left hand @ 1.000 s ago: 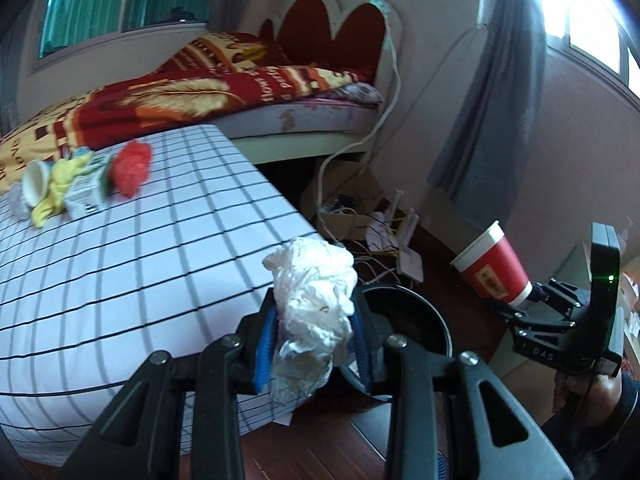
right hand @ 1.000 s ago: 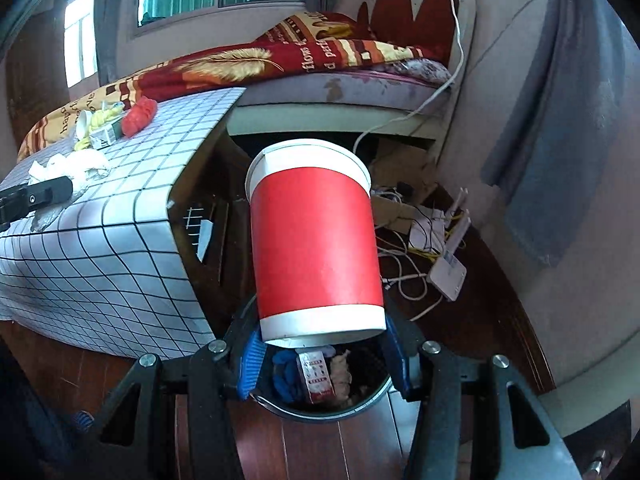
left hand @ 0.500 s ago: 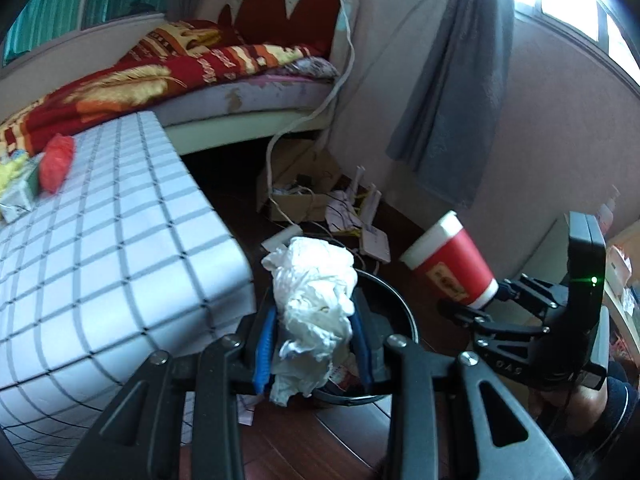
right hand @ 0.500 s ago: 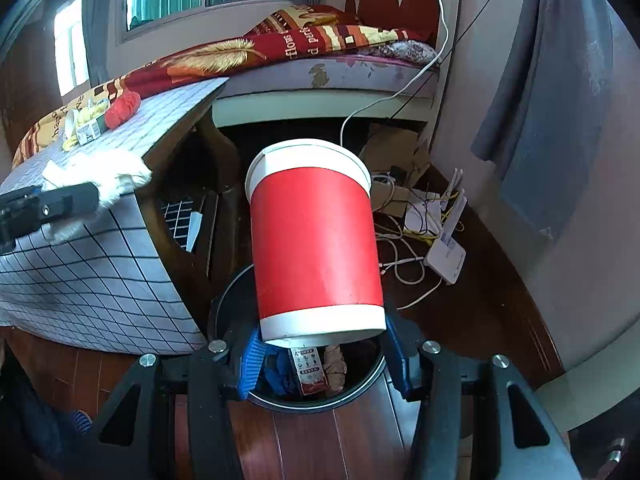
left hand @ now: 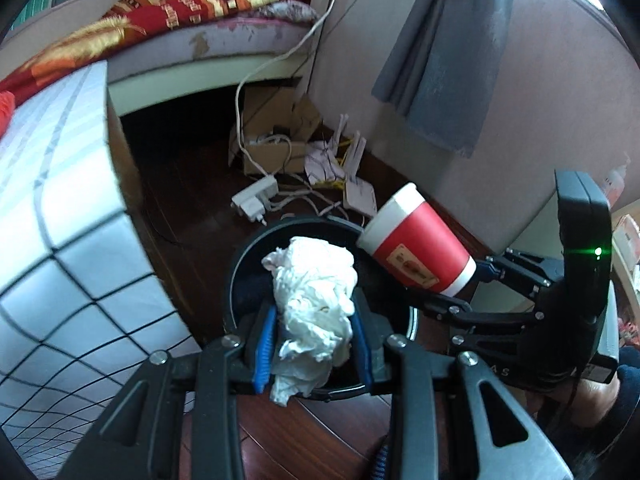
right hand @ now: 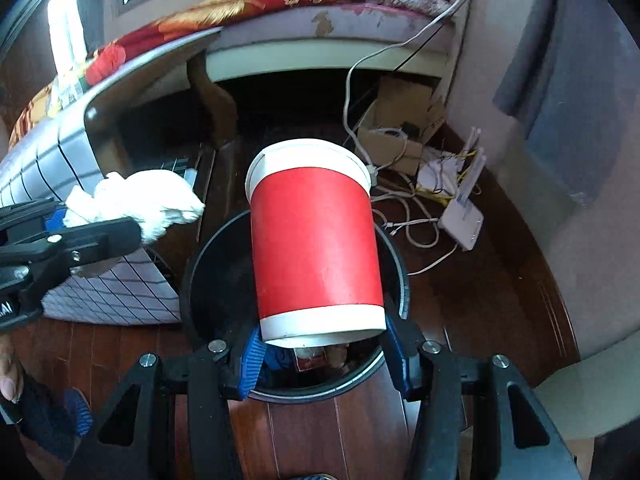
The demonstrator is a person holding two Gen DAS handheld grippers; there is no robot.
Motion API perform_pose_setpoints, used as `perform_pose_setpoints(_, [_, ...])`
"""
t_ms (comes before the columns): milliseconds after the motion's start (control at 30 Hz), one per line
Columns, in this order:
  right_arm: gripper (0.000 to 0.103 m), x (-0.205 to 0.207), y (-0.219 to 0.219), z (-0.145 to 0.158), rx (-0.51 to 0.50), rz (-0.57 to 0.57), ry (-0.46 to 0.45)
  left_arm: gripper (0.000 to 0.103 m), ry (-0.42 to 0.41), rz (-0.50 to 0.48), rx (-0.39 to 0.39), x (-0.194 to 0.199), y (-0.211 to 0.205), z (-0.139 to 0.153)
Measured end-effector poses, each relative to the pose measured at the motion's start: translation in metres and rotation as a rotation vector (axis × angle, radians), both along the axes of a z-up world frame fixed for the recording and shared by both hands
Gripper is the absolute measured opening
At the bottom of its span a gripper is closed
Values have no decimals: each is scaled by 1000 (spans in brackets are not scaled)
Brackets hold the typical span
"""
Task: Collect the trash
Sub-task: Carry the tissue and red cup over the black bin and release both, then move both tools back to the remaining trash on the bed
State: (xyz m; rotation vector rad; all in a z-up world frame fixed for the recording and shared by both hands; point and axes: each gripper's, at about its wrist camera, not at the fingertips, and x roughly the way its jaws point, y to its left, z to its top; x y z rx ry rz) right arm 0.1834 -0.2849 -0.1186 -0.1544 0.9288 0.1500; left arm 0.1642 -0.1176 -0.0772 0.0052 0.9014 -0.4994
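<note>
I see the bed (left hand: 208, 12) at the back, and the checked worktop (left hand: 60, 240) on my left. Below me on the wood floor (right hand: 500, 280) stands the black bin (right hand: 200, 280), with some trash already at its bottom. My right tongs (right hand: 324, 344) are clenched on the base of a red cup (right hand: 316, 240), tilted above the bin's mouth. My left tongs (left hand: 316, 340) grip a crumpled white tissue (left hand: 316, 292), held over the bin's near rim. Beyond the bin, white cables (left hand: 288, 196) and a cardboard box (left hand: 276, 132) lie by the wall.
</note>
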Motion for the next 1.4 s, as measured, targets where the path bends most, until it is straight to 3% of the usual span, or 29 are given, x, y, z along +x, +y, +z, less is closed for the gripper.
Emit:
perform_pose_setpoints(200, [54,28,2,-29,21,26,83,37,65,-12,-22,15,-8,-24])
perform_pose_setpoints(267, [56,33,7,-40,-18,40,107,50,92,-3,-18,18,-8,-32])
perform_pose_setpoints(300, [77,37,7,-49,-68,27,133,73,104,26,3,19,-7,-37])
perform_pose_setpoints(333, [98,39,6,-54,-105,7,146,87,101,52,16,18,-5,-39])
perform_pose_setpoints(433, [99,37,2,-62,-180,-22,154,96,99,96,38,13,4,-42])
perform_pose_setpoints(633, [103,31,-5,-49,-181,-54,108,102,75,108,80,3,10,-39])
perform_pose_setpoints(1033, [103,17,18,-9,-145,-30,15,103,-19,172,76,-14,38,0])
perform_pose_setpoints(1400, [103,-3,43,47,-119,17,-104,103,-99,249,68,-34,73,41])
